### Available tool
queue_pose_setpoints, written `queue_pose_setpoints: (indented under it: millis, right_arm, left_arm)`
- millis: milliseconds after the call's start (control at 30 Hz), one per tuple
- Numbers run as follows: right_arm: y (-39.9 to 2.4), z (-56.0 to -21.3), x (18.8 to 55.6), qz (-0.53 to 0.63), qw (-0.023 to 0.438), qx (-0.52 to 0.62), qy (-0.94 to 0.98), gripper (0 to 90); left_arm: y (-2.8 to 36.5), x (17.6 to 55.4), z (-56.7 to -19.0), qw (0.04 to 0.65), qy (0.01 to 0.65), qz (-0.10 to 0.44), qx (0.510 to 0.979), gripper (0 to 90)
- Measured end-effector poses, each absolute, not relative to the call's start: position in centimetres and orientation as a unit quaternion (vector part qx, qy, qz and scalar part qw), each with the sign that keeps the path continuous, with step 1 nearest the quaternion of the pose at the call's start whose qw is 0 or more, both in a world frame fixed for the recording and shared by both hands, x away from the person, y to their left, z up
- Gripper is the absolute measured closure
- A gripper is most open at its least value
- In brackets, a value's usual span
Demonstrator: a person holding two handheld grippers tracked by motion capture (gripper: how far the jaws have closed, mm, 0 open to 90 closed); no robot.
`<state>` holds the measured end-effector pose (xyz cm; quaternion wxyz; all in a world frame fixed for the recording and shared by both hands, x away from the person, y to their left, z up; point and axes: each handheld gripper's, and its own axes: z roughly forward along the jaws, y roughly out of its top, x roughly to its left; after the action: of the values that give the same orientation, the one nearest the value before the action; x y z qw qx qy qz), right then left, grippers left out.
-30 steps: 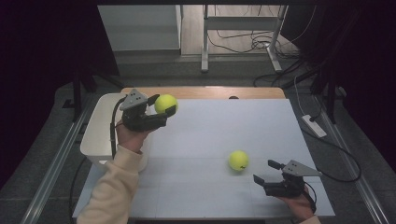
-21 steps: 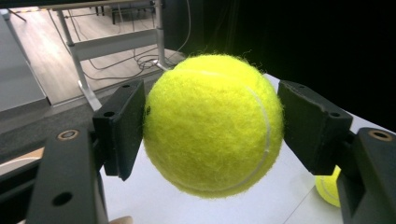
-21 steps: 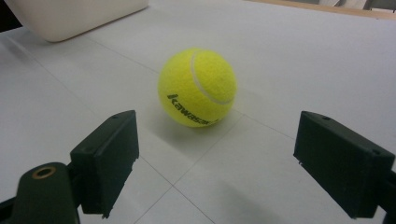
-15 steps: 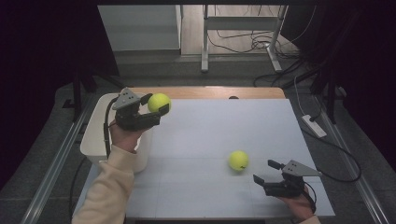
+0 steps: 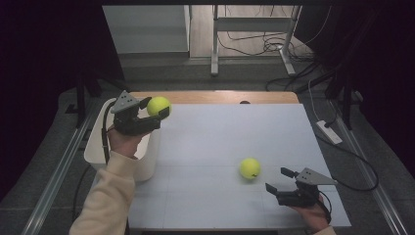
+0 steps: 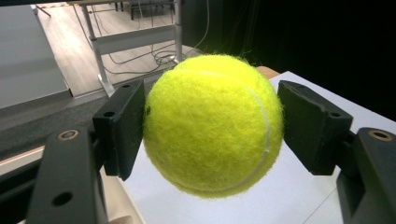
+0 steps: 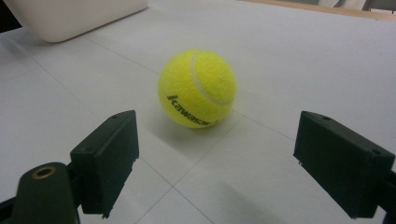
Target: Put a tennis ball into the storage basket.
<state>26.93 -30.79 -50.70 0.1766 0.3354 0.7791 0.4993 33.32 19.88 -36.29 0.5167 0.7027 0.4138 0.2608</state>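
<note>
My left gripper (image 5: 155, 108) is shut on a yellow tennis ball (image 5: 158, 105) (image 6: 212, 123), held in the air at the table's far left, by the white bin (image 5: 98, 152). Both black pads press the ball's sides in the left gripper view. A second yellow tennis ball (image 5: 250, 168) (image 7: 197, 88), printed with black lettering, lies on the white tabletop (image 5: 235, 137). My right gripper (image 5: 278, 180) (image 7: 215, 172) stands open near the front right, just short of that ball, its jaws wide apart with nothing between them.
The white bin (image 7: 70, 16) hangs off the table's left edge beneath my left hand. A wooden strip (image 5: 215, 96) runs along the table's far edge. A power strip (image 5: 329, 131) and cables lie on the floor to the right.
My left hand has carried its ball a little to the left, toward the bin. The right gripper and the ball on the table have stayed put.
</note>
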Motion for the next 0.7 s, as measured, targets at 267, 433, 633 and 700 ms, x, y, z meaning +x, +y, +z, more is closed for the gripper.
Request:
queue_pose_setpoints:
  millis: [267,433,633,700]
  right_arm:
    - [-30.8,-50.7,26.9,0.503,0.178,0.335,0.777,13.9]
    - [-30.8,-50.7,26.9,0.502,0.178,0.336,0.777,13.9]
    - [-30.8,-50.7,26.9,0.501,0.178,0.335,0.778,13.9]
    - [-30.8,-50.7,26.9,0.501,0.178,0.336,0.778,13.9]
  left_arm:
    - [20.8,33.3,-36.3,0.505,0.421,0.269,0.704,28.2]
    - [21.3,33.4,-36.3,0.503,0.427,0.271,0.701,28.2]
    - [22.1,33.5,-36.4,0.505,0.433,0.269,0.697,28.2]
    - [22.4,33.6,-36.4,0.502,0.436,0.271,0.696,28.2]
